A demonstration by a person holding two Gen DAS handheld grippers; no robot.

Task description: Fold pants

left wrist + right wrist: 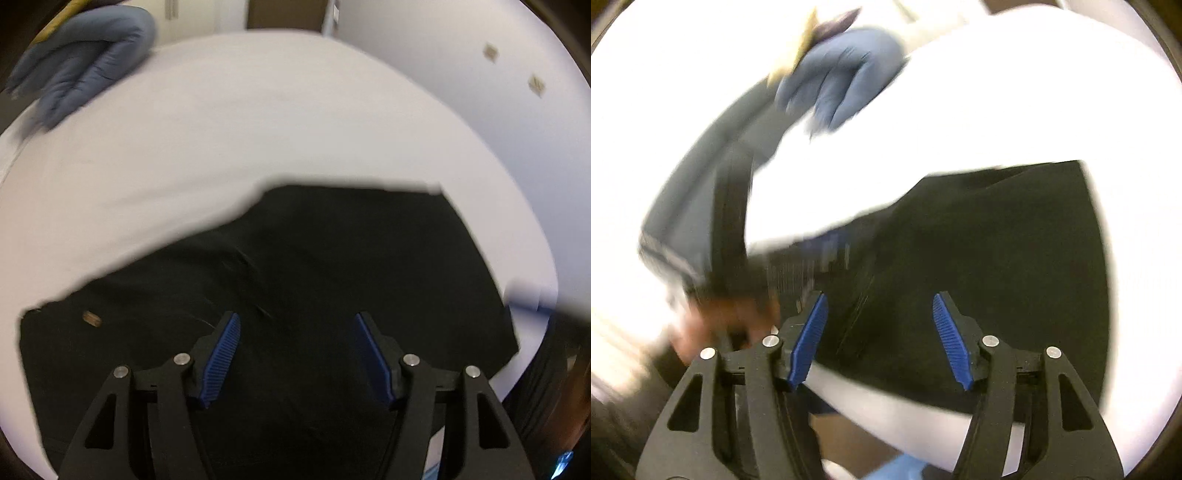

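Observation:
Black pants point(314, 266) lie flat in a folded slab on a white table point(221, 129). A small tan label point(91, 318) shows near their left end. My left gripper point(297, 325) hovers over the near part of the pants, jaws wide open and empty. In the right wrist view the same black pants point(997, 258) lie on the white table point(997, 92). My right gripper point(881, 306) is above their near edge, jaws wide open and empty. This view is blurred by motion.
A folded blue-grey garment point(88, 62) lies at the far left of the table; it also shows in the right wrist view point(842, 70). A dark blurred device and a hand point(716, 258) are at the left of the right gripper. A white wall point(480, 74) stands behind the table.

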